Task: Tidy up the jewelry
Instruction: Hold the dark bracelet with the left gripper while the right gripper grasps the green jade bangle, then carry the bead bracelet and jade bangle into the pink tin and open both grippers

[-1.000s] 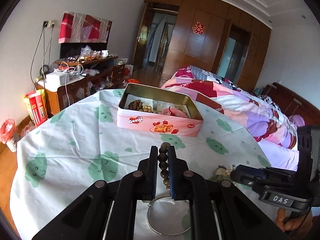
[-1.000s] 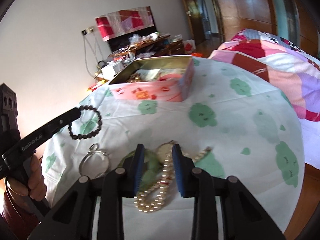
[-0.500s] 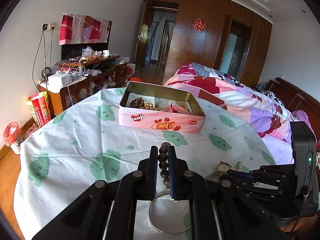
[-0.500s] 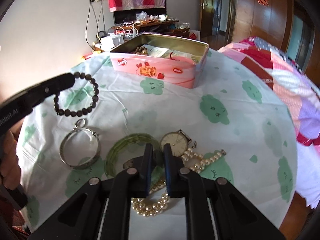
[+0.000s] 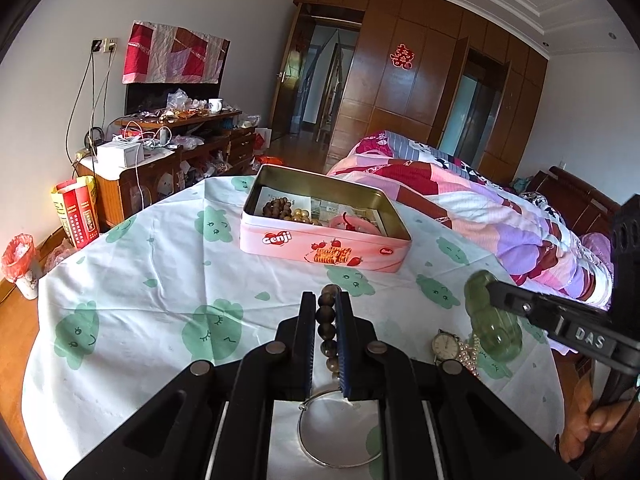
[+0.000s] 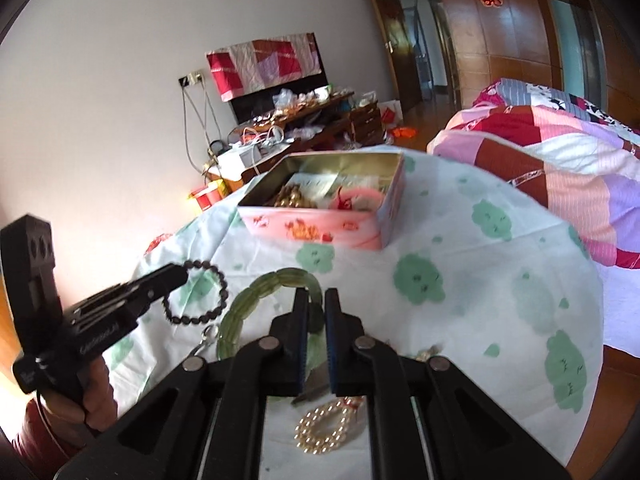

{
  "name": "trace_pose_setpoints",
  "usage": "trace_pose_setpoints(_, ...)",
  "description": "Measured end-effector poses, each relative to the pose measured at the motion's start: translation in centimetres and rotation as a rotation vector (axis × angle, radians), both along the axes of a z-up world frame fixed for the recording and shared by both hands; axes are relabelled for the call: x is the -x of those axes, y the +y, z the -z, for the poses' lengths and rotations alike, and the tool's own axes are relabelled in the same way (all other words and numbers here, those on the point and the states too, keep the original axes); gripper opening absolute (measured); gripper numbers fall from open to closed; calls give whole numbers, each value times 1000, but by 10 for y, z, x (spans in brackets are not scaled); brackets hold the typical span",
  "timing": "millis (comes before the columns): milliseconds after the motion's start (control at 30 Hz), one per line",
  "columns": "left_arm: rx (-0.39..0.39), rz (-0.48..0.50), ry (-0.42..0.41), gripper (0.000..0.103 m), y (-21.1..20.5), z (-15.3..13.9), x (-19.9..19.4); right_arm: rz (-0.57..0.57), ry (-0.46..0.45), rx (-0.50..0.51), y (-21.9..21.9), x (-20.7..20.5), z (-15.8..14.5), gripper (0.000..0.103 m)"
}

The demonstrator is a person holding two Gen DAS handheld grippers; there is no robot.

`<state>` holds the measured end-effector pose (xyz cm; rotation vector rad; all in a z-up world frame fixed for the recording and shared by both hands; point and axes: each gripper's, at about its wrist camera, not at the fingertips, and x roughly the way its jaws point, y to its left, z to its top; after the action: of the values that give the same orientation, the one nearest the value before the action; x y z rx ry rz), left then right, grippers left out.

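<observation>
A pink Genji tin point(image 5: 325, 254) stands open at the far side of the table point(image 5: 140, 280), with beads and a red piece inside; it also shows in the right wrist view point(image 6: 320, 232). My left gripper point(image 5: 325, 304) is shut on a dark bead bracelet point(image 5: 326, 320), held above the table; the bracelet also shows in the right wrist view point(image 6: 196, 296). My right gripper point(image 6: 316, 304) is shut on a green jade bangle point(image 6: 260, 300), lifted off the cloth, also seen in the left wrist view point(image 5: 490, 320).
A silver bangle point(image 5: 340, 436), a wristwatch point(image 5: 445, 345) and a pearl bracelet point(image 6: 324, 428) lie on the green-patterned tablecloth near me. A bed point(image 5: 500, 216) stands to the right, a cluttered cabinet point(image 5: 160, 160) to the left.
My right gripper closed on the green bangle and raised it off the table. My left gripper stays shut on the dark bead bracelet, little moved.
</observation>
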<state>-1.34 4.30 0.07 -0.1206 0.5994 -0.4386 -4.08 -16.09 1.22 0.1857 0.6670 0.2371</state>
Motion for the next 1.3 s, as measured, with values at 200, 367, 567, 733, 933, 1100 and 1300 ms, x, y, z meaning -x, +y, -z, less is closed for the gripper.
trace_pose_setpoints(200,12,0,-26,9,0,-9,-7,34,-7,-9,-7,-17,-5,10)
trace_pose_setpoints(367,26,2,-58,9,-3,-21,-20,50,-32,-13,-11,-34,-13,10)
trace_pose_setpoints(567,34,10,-106,9,-11,-38,-43,72,-76,-17,-16,-58,-27,10)
trace_pose_setpoints(733,25,13,-125,9,-21,-42,-67,83,-88,-15,-21,-85,-32,10)
trace_pose_setpoints(933,18,26,-127,9,-35,-37,-105,89,-72,-6,-24,-125,-26,10)
trace_pose_setpoints(1100,66,34,-67,9,-42,-26,-143,95,-34,-17,-25,-159,-13,11)
trace_pose_setpoints(1300,46,25,-2,9,-53,-10,-172,103,14,8,-20,-189,5,10)
